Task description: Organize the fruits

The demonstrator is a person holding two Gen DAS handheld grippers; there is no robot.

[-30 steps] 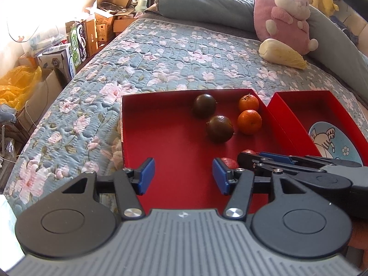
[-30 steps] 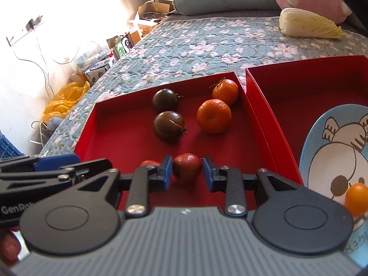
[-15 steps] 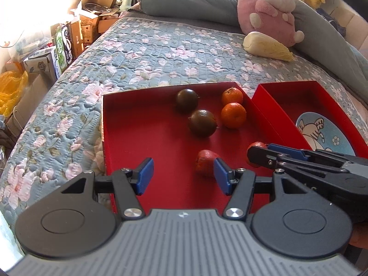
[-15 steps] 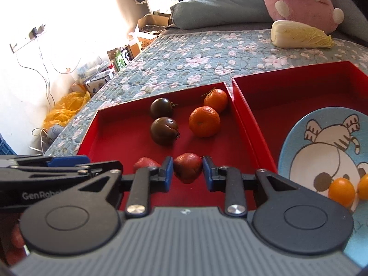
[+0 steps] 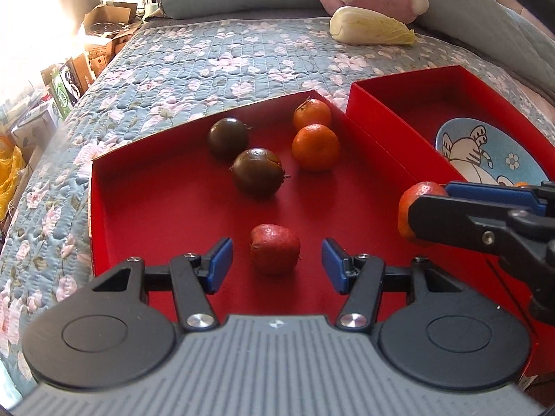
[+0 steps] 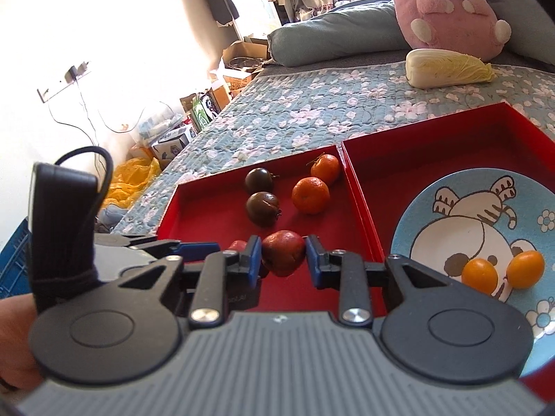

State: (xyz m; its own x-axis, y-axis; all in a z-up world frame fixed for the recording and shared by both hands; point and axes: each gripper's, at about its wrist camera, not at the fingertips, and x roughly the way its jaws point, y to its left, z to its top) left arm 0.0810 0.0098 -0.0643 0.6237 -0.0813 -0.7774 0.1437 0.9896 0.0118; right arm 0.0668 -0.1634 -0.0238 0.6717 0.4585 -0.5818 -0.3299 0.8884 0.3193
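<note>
A red fruit (image 5: 275, 248) lies on the floor of the left red tray (image 5: 104, 208), between the fingers of my left gripper (image 5: 276, 265). Its jaws are closing a little, but the pads stand clear of the fruit. My right gripper (image 6: 282, 260) is shut on a second red fruit (image 6: 282, 256) and holds it above the tray's right wall. The same held fruit (image 5: 404, 204) shows at the right of the left wrist view. Two dark tomatoes (image 5: 256, 172) and two mandarins (image 5: 315, 146) sit farther back in the tray.
The right red tray (image 6: 433, 128) holds a blue cat plate (image 6: 451, 187) with two small orange fruits (image 6: 479, 275). A cabbage (image 5: 371, 30), a pink plush (image 6: 447, 7) and pillows lie at the far end of the flowered quilt. Boxes stand on the floor to the left.
My right gripper has lifted its red fruit and carried it right, over the wall between the trays. My left gripper has moved in until the other red fruit lies between its fingers.
</note>
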